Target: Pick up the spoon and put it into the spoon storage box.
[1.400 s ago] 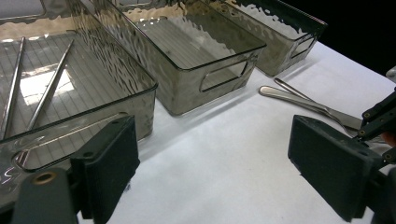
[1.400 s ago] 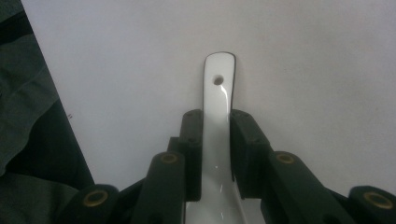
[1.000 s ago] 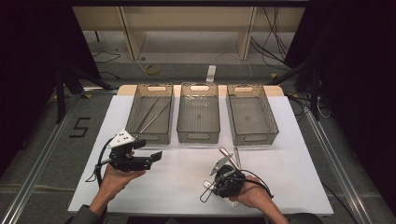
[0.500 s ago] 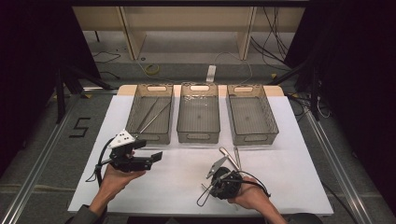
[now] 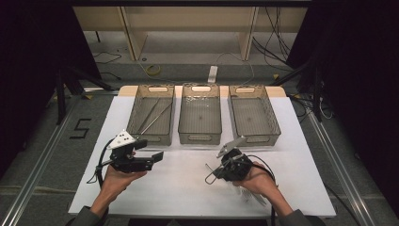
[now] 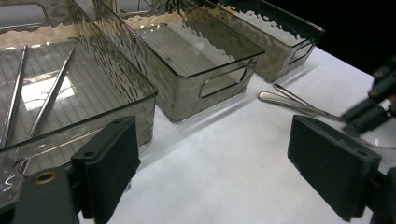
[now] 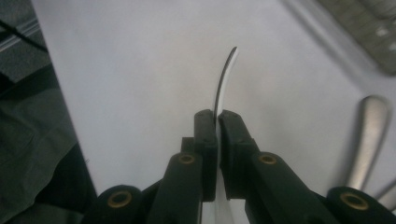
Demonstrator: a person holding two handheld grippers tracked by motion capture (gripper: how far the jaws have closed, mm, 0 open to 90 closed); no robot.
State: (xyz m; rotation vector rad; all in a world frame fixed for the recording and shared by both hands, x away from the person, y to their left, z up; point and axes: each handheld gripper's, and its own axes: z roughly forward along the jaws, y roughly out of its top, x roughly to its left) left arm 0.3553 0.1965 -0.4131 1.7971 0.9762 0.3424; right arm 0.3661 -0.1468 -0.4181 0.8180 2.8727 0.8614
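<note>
Three bins (image 5: pixel 200 117) walling the far side, open white mat (image 5: pixel 183 179) between both tongs, spoon (image 6: pixel 299 103) lying near.

Overhead light falls on the white table (image 5: pixel 188 197), while the room at the high view's left and right edges stays almost black. Glare ripples across the clear bins' walls (image 6: pixel 140 23) in the left gripper view. The right gripper view is soft: the metal utensil handle (image 7: pixel 371 135) near its right edge blurs.
</note>
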